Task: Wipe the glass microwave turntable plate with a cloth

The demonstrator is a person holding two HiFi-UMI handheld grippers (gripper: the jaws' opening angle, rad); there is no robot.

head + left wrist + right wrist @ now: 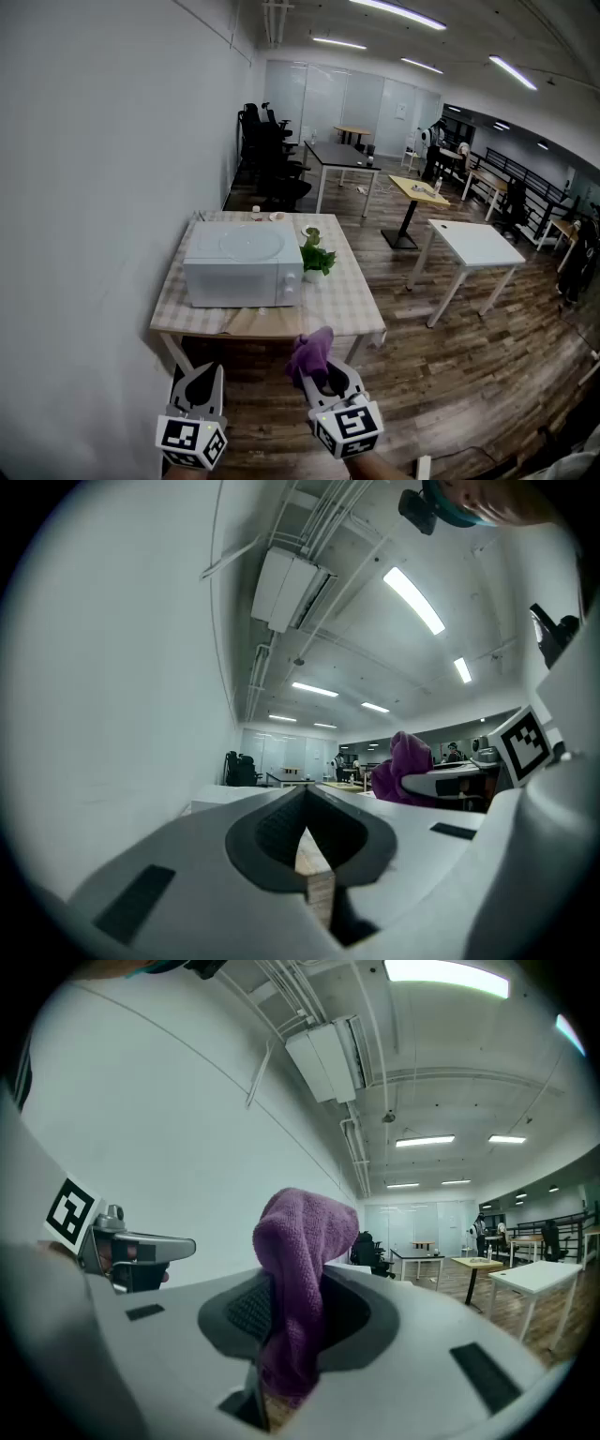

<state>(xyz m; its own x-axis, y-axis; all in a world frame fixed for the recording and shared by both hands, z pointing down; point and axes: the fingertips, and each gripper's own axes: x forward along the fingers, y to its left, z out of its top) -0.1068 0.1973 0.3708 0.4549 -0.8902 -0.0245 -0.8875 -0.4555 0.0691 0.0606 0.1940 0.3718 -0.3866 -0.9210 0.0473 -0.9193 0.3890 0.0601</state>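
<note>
A white microwave (242, 264) sits on a checked-cloth table (352, 300) ahead of me, and a round glass turntable plate (249, 244) lies on its top. My right gripper (319, 370) is shut on a purple cloth (310, 353), which stands up from between its jaws (298, 1279). My left gripper (202, 382) is shut with nothing in it; its jaws meet in the left gripper view (305, 829). Both grippers are held level, short of the table's near edge.
A small potted green plant (315, 253) stands right of the microwave. Small items lie at the table's far edge (265, 217). A white wall (94, 187) runs along the left. Other tables (475, 246) and black office chairs (272, 159) stand farther back on the wood floor.
</note>
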